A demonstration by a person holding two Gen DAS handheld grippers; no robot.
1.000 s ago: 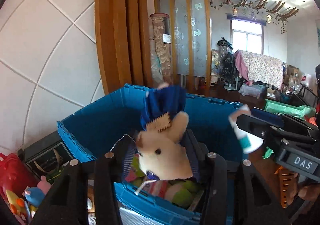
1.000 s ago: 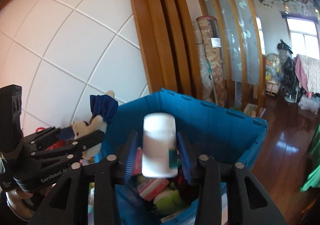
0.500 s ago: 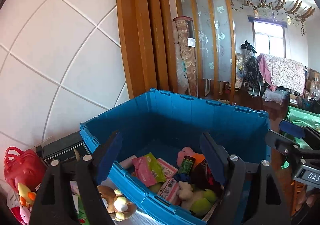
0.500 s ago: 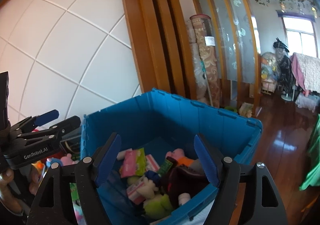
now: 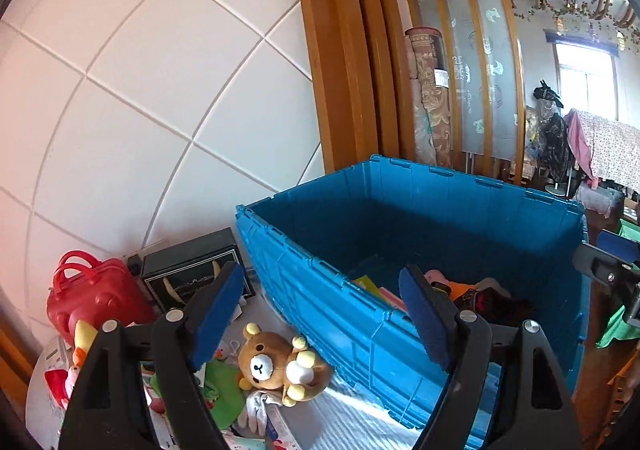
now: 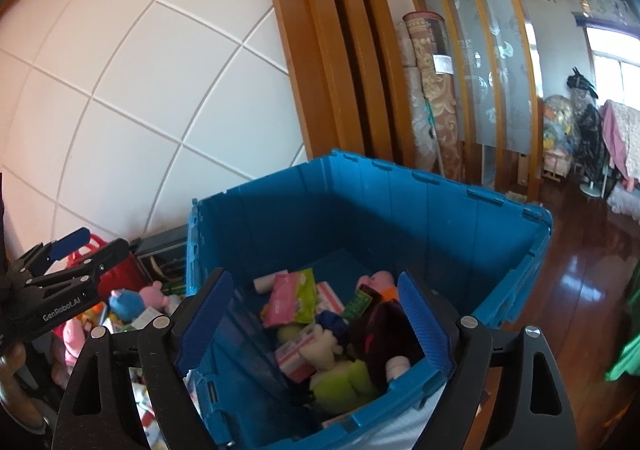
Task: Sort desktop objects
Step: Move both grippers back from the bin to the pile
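The left gripper (image 5: pixel 320 314) has its blue-padded jaws spread wide with nothing between them, held over the near left side of the table beside the big blue plastic crate (image 5: pixel 352 322). The right gripper (image 6: pixel 316 318) is opening, its pads apart and nothing pinched; it hangs over the crate's near rim, looking down inside.

In the crate lies a jumble: a pink-and-green snack packet (image 6: pixel 290 296), a pink plush pig (image 6: pixel 378 280) half covered by a dark bundle, a small white bottle (image 6: pixel 396 365) and a lime-green soft toy (image 6: pixel 344 382) against the near wall. The lower layers are buried and hard to tell apart. From the left wrist view only a strip of these contents shows above the crate's near wall.

On the table left of the crate, a brown plush bear (image 5: pixel 280 366) lies on its back near the crate's wall. Behind it, by the table's far edge, stand a red toy suitcase (image 5: pixel 92 298) and a black box with a white frame pattern (image 5: pixel 192 274), which touches the crate's corner. More toys at the table's left edge are cut off by the gripper's black fingers.
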